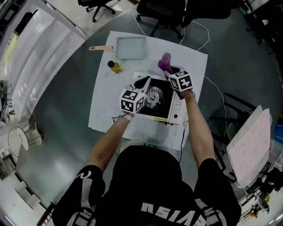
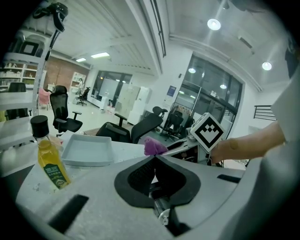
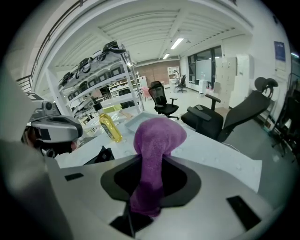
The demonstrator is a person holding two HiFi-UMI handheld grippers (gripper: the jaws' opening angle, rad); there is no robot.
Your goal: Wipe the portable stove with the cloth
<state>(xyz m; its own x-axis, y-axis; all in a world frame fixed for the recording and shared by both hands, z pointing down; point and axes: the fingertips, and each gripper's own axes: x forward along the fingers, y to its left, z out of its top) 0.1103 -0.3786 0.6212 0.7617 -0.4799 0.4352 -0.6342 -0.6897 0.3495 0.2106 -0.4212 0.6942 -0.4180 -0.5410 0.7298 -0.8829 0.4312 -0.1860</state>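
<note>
Grey tray (image 1: 131, 47) sits upper middle of the frame on the white counter (image 1: 194, 62), with a wooden-handled tool (image 1: 101, 48) just to its left. Below them is a yellow oil bottle (image 1: 115, 66) with a black cap. Black office chairs (image 1: 161, 13) crowd the top edge, and a pale panel (image 1: 250, 145) leans at right.

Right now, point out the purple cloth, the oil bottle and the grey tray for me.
purple cloth (image 3: 159, 135): right gripper view, bunched top.
oil bottle (image 2: 48, 158): left gripper view, yellow body.
grey tray (image 1: 131, 47): head view, bare floor.
</note>
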